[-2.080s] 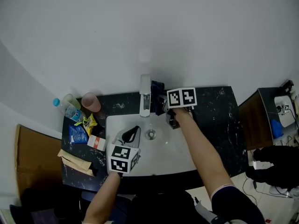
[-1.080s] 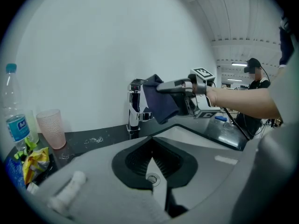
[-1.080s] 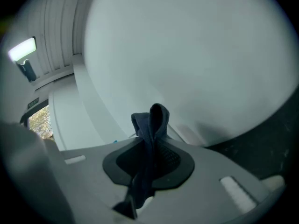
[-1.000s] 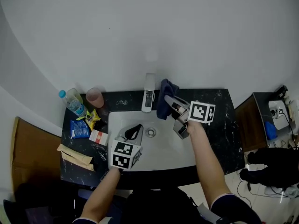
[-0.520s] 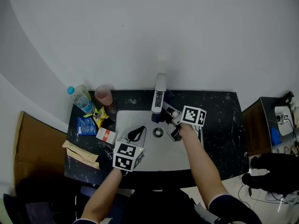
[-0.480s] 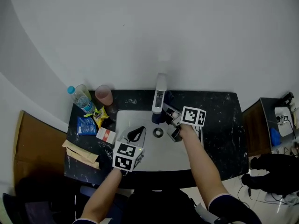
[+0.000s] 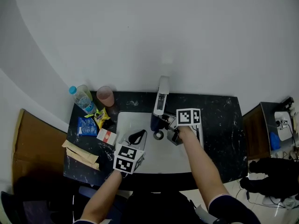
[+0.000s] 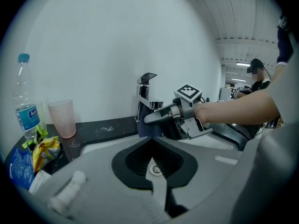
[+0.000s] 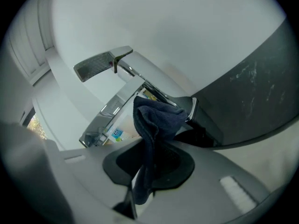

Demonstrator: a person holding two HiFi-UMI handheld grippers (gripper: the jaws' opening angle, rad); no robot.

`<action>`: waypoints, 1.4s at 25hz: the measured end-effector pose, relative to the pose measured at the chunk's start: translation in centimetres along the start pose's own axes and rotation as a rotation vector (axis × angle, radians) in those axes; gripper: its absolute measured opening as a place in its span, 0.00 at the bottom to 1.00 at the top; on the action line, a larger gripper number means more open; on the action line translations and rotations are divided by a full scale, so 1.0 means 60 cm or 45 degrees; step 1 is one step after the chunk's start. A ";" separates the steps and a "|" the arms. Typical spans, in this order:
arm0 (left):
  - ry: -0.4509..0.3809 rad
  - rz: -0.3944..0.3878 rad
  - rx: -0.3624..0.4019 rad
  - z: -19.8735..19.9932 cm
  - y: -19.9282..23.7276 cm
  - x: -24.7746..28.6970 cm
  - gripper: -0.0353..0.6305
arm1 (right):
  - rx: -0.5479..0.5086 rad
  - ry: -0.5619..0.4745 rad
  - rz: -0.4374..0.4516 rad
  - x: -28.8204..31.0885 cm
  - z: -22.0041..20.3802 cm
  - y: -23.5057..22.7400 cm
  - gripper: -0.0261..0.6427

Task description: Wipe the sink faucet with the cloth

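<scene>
The chrome faucet (image 7: 161, 97) stands at the back of the white sink (image 7: 161, 155). My right gripper (image 7: 163, 123) is shut on a dark blue cloth (image 7: 155, 122), held against the faucet just below the spout, above the drain (image 7: 158, 135). In the right gripper view the cloth (image 9: 154, 125) hangs bunched from the jaws of my right gripper (image 9: 135, 195), touching the faucet (image 9: 117, 92). My left gripper (image 7: 137, 136) hovers over the basin's left side, shut and holding nothing. In the left gripper view the left gripper (image 8: 156, 181) faces the faucet (image 8: 145, 94) and the cloth (image 8: 149, 127).
On the black counter (image 7: 217, 125), left of the sink, stand a water bottle (image 7: 83, 97) and a pink cup (image 7: 106, 95). Nearby lie a yellow snack packet (image 7: 100, 117), a blue packet (image 7: 86, 126), a small box (image 7: 107, 136) and brown paper bags (image 7: 77, 153).
My right gripper has carried the cloth from the faucet's right side down to under the spout. The left gripper has stayed over the basin.
</scene>
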State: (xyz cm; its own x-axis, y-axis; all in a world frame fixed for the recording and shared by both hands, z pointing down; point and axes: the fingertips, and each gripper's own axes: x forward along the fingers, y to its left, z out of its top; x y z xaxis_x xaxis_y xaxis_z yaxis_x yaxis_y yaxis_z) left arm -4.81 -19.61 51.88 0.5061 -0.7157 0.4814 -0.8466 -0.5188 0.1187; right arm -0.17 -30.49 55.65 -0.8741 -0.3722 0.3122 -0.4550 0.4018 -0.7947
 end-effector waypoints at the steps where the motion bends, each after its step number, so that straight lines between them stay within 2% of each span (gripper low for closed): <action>1: -0.001 0.002 -0.001 0.000 0.002 -0.001 0.06 | -0.025 -0.016 -0.005 -0.001 0.005 0.000 0.11; 4: -0.001 0.004 -0.004 -0.001 0.003 0.000 0.06 | -0.197 -0.097 -0.044 -0.008 0.039 0.007 0.11; 7: 0.003 -0.001 -0.011 -0.004 -0.002 0.002 0.06 | -0.480 -0.081 -0.122 -0.011 0.046 0.018 0.11; 9: 0.003 -0.007 -0.010 -0.003 -0.005 0.004 0.06 | -0.613 -0.071 -0.141 -0.013 0.040 0.026 0.11; 16: -0.005 -0.011 -0.016 0.001 -0.008 0.003 0.06 | -0.877 -0.005 -0.098 -0.018 -0.012 0.062 0.11; 19: -0.016 -0.002 -0.023 0.003 -0.001 0.000 0.06 | -0.917 -0.021 -0.090 -0.027 -0.026 0.081 0.11; 26: -0.085 0.016 -0.042 0.038 0.028 0.009 0.06 | -0.912 -0.016 -0.106 -0.067 -0.056 0.093 0.11; 31: -0.143 -0.033 -0.007 0.083 0.020 0.038 0.06 | -0.897 -0.022 -0.096 -0.107 -0.087 0.111 0.11; 35: -0.162 -0.074 0.011 0.108 0.015 0.070 0.06 | -0.880 -0.114 -0.146 -0.160 -0.078 0.126 0.11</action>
State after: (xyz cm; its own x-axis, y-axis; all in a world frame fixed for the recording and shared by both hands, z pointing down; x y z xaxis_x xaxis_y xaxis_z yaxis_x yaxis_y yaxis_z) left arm -2.37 -26.08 48.37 0.5715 -0.7376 0.3597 -0.8141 -0.5647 0.1353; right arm 4.02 -19.96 49.10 -0.8101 -0.4998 0.3065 -0.5735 0.7841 -0.2372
